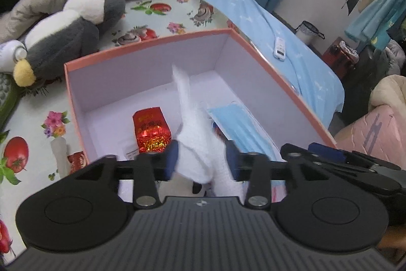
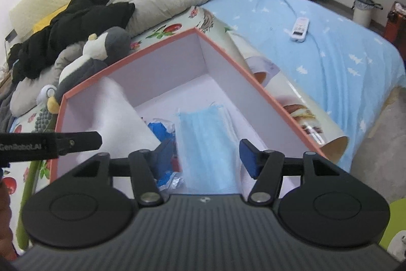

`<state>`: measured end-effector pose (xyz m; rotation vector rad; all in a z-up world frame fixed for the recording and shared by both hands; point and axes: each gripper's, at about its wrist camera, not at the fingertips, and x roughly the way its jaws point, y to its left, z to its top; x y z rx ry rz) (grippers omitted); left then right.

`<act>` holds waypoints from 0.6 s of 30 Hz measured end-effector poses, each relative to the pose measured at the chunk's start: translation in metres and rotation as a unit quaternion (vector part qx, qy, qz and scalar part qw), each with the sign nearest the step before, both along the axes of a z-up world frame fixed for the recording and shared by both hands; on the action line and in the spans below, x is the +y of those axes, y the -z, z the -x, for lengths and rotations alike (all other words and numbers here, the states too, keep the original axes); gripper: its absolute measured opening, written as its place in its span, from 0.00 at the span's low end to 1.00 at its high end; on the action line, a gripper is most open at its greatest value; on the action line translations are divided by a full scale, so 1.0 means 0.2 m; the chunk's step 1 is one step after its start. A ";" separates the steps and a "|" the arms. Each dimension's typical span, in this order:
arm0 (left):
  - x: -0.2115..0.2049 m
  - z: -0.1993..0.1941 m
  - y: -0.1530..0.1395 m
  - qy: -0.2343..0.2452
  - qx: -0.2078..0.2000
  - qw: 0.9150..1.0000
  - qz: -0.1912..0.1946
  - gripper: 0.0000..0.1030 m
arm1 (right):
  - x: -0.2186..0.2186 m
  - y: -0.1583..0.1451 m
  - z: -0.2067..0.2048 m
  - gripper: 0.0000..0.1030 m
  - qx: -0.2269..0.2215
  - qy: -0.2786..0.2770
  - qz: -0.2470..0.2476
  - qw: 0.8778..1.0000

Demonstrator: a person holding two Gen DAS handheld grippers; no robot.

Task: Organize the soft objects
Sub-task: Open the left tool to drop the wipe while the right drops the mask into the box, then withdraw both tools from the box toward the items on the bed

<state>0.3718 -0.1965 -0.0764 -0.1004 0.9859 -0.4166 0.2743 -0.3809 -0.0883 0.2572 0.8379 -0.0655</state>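
On the bed, a plush penguin (image 1: pixel 63 34) lies by the far left corner of a pink-rimmed box (image 1: pixel 152 41). Inside sit a red foil packet (image 1: pixel 151 131) with gold writing too blurred to read, a white fluffy cloth (image 1: pixel 200 144) and a blue face mask (image 2: pixel 205 144). The left gripper (image 1: pixel 200 164) — "GenRobot.AI" on its arm — has jaws parted around the cloth; the right gripper (image 2: pixel 205 156) stands wide over the mask.

The left hand-held gripper (image 2: pixel 50 144) reads "GenRobot.AI" on its finger; the red packet's (image 1: pixel 151 130) characters are illegible.
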 end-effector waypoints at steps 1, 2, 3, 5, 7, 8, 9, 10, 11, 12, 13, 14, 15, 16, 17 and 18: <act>0.00 0.02 -0.02 0.003 -0.006 1.000 0.001 0.48 | 0.00 -0.02 0.02 0.59 -0.004 -0.002 0.000 1.000; 0.00 0.05 -0.05 0.005 -0.010 1.000 -0.001 0.48 | 0.01 -0.03 0.04 0.59 -0.007 -0.003 -0.001 1.000; 0.01 0.08 -0.07 0.006 -0.015 1.000 -0.002 0.48 | 0.01 -0.05 0.05 0.59 -0.009 -0.005 -0.002 1.000; 0.02 0.14 -0.12 0.007 -0.023 1.000 0.000 0.48 | 0.03 -0.09 0.10 0.59 -0.015 -0.009 0.001 1.000; 0.05 0.20 -0.18 0.006 -0.032 0.999 0.001 0.48 | 0.05 -0.14 0.15 0.59 -0.025 -0.013 0.004 1.000; 0.06 0.24 -0.20 0.005 -0.037 0.999 0.001 0.48 | 0.06 -0.16 0.18 0.59 -0.029 -0.016 0.005 0.999; 0.08 0.28 -0.23 0.004 -0.040 0.999 0.003 0.48 | 0.07 -0.19 0.21 0.59 -0.034 -0.018 0.005 0.999; 0.09 0.32 -0.26 0.003 -0.044 0.999 0.006 0.48 | 0.09 -0.21 0.24 0.59 -0.040 -0.019 0.005 0.999; 0.10 0.36 -0.28 0.004 -0.048 0.999 0.008 0.48 | 0.10 -0.24 0.27 0.59 -0.046 -0.021 0.006 0.999; 0.12 0.41 -0.30 0.004 -0.052 0.999 0.009 0.48 | 0.12 -0.27 0.31 0.59 -0.052 -0.023 0.008 0.998; 0.13 0.46 -0.33 0.004 -0.056 0.998 0.009 0.48 | 0.13 -0.29 0.33 0.59 -0.056 -0.024 0.009 0.998; 0.15 0.50 -0.35 0.004 -0.059 0.998 0.010 0.48 | 0.15 -0.31 0.37 0.59 -0.059 -0.025 0.010 0.998; 0.17 0.54 -0.37 0.004 -0.063 0.998 0.012 0.48 | 0.16 -0.34 0.40 0.59 -0.064 -0.027 0.010 0.998; 0.18 0.59 -0.39 0.004 -0.066 0.998 0.014 0.48 | 0.18 -0.36 0.43 0.59 -0.070 -0.028 0.011 0.997; 0.19 0.63 -0.40 0.003 -0.070 0.997 0.015 0.48 | 0.19 -0.38 0.46 0.59 -0.074 -0.029 0.013 0.997; 0.21 0.68 -0.42 0.002 -0.074 0.997 0.017 0.48 | 0.21 -0.40 0.49 0.59 -0.077 -0.030 0.016 0.996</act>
